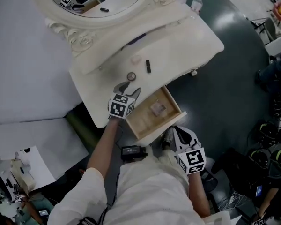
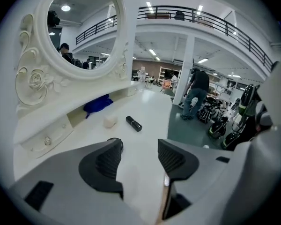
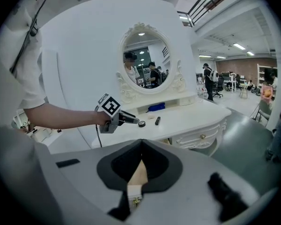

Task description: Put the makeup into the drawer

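My left fingers [image 2: 107,162] hang released above the counter [image 2: 152,109], a round compact [image 1: 131,76] just ahead, while my right fingers [image 3: 124,165] are clenched empty near the open drawer [image 1: 144,122].

You are in a large open work hall: railed mezzanine [image 2: 210,18], strip ceiling lights [image 2: 150,7], gear [image 2: 234,125] heaped on the dark floor [image 1: 225,88]. One ornate white desk [image 1: 187,41] with oval mirror [image 3: 143,60], set against a plain white partition [image 3: 84,46].

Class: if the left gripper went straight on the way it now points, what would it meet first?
Likely the bare white tabletop between its open jaws; the small round case lies just off that line, beside one jaw. Depth is unclear.
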Action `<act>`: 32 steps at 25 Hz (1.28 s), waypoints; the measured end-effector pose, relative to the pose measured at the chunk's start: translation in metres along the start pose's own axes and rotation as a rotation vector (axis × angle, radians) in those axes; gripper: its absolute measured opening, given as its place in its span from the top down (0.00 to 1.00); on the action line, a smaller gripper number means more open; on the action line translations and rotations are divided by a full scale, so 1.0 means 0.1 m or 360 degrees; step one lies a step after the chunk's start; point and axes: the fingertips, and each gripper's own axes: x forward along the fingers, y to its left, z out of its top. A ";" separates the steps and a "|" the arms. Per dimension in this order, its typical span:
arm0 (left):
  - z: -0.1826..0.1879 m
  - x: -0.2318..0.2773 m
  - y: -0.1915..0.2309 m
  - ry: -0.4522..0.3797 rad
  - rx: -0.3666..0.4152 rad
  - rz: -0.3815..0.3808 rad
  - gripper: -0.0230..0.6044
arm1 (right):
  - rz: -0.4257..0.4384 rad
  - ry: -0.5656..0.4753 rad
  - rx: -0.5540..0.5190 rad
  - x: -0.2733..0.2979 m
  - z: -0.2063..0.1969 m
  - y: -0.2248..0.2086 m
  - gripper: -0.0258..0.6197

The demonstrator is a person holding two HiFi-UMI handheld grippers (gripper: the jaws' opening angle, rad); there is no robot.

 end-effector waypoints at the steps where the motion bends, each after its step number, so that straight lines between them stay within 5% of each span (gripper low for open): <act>1: -0.01 0.09 0.05 0.0018 0.0027 0.0005 0.57 | -0.0016 0.0008 0.0011 0.00 -0.02 -0.01 0.94; 5: -0.07 0.35 0.27 0.0096 0.0129 0.0082 0.49 | -0.0067 0.0052 0.0056 -0.02 -0.12 -0.03 0.94; 20: -0.26 0.76 0.62 0.0221 0.0036 0.0098 0.48 | -0.0085 0.0132 0.0090 0.05 -0.22 0.05 0.94; 25: -0.25 0.76 0.68 0.0188 -0.0002 0.0171 0.62 | -0.0102 0.0128 0.0099 0.01 -0.25 0.03 0.94; 32: -0.23 0.77 0.70 0.0181 -0.0010 0.0188 0.62 | -0.0120 0.0126 0.0107 -0.07 -0.29 0.00 0.94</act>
